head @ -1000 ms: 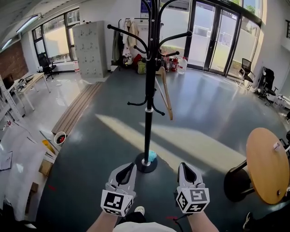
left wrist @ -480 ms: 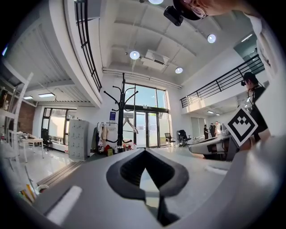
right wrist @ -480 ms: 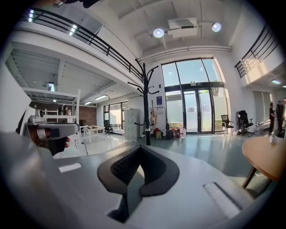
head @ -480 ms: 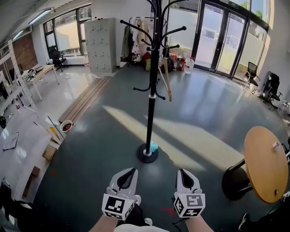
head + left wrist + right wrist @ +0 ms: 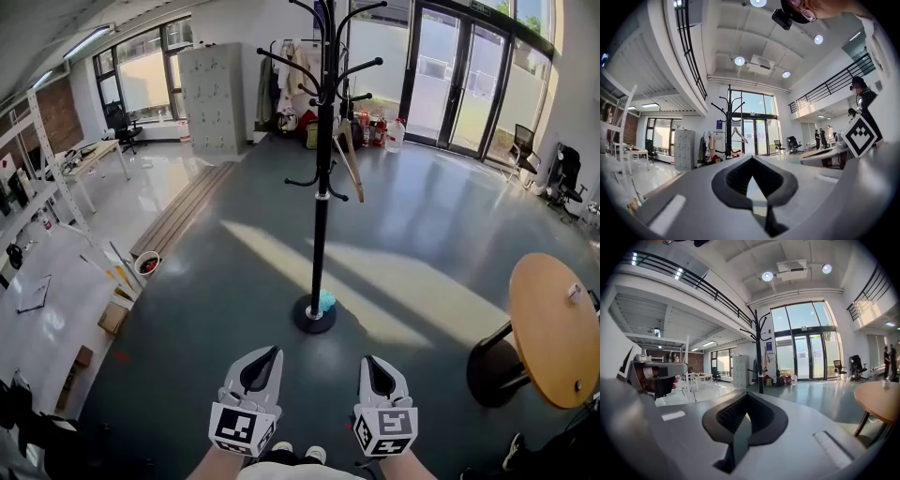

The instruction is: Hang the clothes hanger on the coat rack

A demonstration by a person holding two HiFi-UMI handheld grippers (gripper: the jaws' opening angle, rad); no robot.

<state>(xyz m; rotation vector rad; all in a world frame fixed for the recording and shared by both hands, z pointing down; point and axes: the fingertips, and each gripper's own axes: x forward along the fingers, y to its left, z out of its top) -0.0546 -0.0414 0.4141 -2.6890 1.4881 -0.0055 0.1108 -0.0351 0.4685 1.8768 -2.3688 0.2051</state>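
Though the rack (image 5: 322, 206) is cropped, left gripper (image 5: 267, 356) and right gripper (image 5: 373, 366) sit closed, empty.

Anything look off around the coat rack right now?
Nothing looks damaged. The wooden clothes hanger hangs on the black coat rack. The one oddity is a small turquoise object lying on the floor against the rack's round base; I cannot tell what it is.

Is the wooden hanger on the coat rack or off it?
On: the wooden hanger hangs from an arm of the coat rack.
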